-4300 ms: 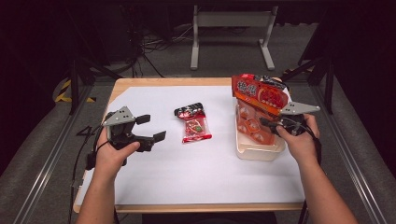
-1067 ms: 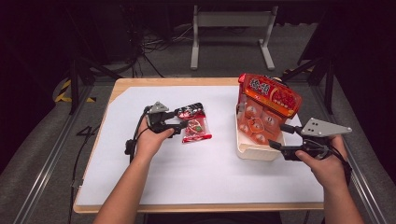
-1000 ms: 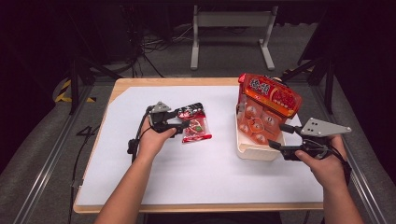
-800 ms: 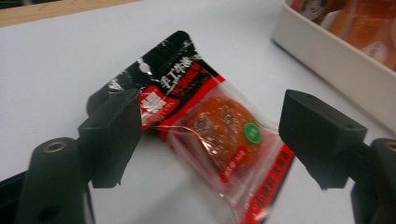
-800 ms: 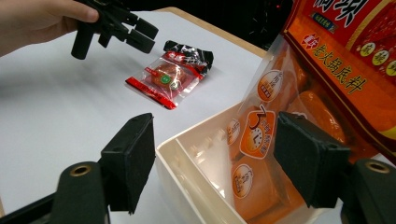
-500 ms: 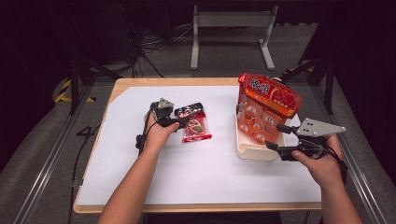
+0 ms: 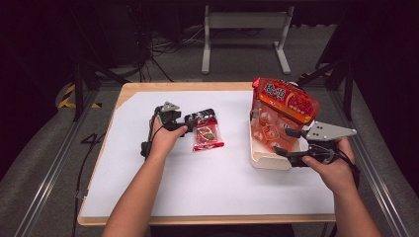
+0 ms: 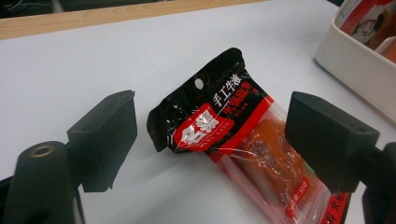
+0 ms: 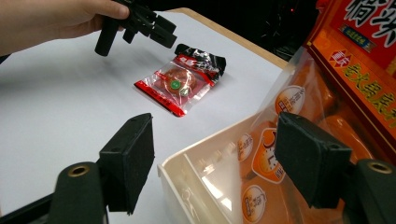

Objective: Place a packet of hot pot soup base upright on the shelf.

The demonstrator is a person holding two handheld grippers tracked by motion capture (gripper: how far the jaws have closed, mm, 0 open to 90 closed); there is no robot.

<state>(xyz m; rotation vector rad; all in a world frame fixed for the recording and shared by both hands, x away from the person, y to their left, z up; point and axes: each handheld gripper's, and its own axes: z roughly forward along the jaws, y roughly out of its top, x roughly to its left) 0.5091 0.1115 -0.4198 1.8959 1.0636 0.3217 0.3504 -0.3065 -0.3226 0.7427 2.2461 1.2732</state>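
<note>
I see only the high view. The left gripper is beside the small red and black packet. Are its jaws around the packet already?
Observer: Not gripping. In the left gripper view the left gripper is open, and the small packet lies flat on the white sheet between its pads, untouched.
Operator: Which end of the packet faces that gripper?
Observer: The black top end, the one with the small hang hole.
Operator: And my right gripper, does it hold something?
Observer: No. In the right gripper view the right gripper is open above the corner of the white tray, where the big orange bag lies.
</note>
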